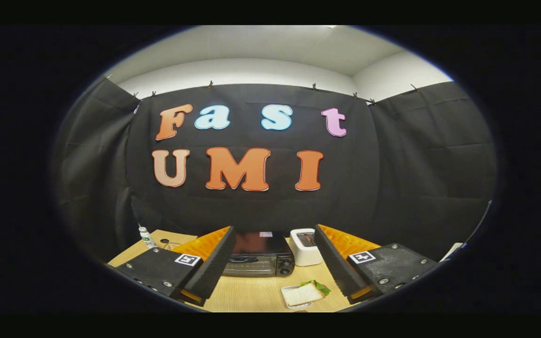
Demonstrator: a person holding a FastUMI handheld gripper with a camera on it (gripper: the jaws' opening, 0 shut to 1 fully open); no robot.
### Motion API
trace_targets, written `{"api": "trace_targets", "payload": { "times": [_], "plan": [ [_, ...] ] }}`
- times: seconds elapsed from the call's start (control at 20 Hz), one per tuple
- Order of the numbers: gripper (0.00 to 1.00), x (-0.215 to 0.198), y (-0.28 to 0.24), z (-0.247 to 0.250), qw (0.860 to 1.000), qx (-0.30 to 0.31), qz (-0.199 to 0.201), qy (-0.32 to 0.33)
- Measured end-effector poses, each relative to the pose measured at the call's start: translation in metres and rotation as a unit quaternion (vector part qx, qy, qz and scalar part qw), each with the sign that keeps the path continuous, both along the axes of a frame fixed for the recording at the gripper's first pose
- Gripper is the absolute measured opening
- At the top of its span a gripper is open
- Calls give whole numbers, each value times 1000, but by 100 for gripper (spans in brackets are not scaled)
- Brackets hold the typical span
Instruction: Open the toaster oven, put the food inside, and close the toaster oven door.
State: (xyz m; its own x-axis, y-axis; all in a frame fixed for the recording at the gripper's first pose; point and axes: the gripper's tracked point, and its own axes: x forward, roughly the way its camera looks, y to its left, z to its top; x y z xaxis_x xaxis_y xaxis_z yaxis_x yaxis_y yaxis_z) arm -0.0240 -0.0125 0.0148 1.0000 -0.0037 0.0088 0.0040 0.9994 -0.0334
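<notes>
A black toaster oven (pixel 259 256) stands on the wooden table (pixel 251 293), door closed, knobs on its right side. It lies beyond my fingers, partly hidden by the left one. A sandwich with a green leaf on a small clear tray (pixel 304 294) rests on the table nearer to me, between the fingers and closer to the right one. My gripper (pixel 273 298) is open and high above the table, with nothing between its fingers (pixel 209 267).
A white pop-up toaster (pixel 305 246) stands just right of the oven. At the table's far left corner sit a small bottle (pixel 146 237) and a small dark object (pixel 164 242). The black cloth wall rises behind the table.
</notes>
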Motion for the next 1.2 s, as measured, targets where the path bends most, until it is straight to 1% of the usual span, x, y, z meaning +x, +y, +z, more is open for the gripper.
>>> {"api": "trace_targets", "payload": {
  "times": [0.35, 0.55, 0.9, 1.2],
  "plan": [
    [99, -2, -5, -2, 1000, 14, -4, 6],
    [99, -3, -6, -1, 1000, 5, -9, 6],
    [99, 0, 6, 2, 1000, 7, 3, 7],
    [99, 17, 36, -5, 1000, -8, 24, 2]
  ]
}}
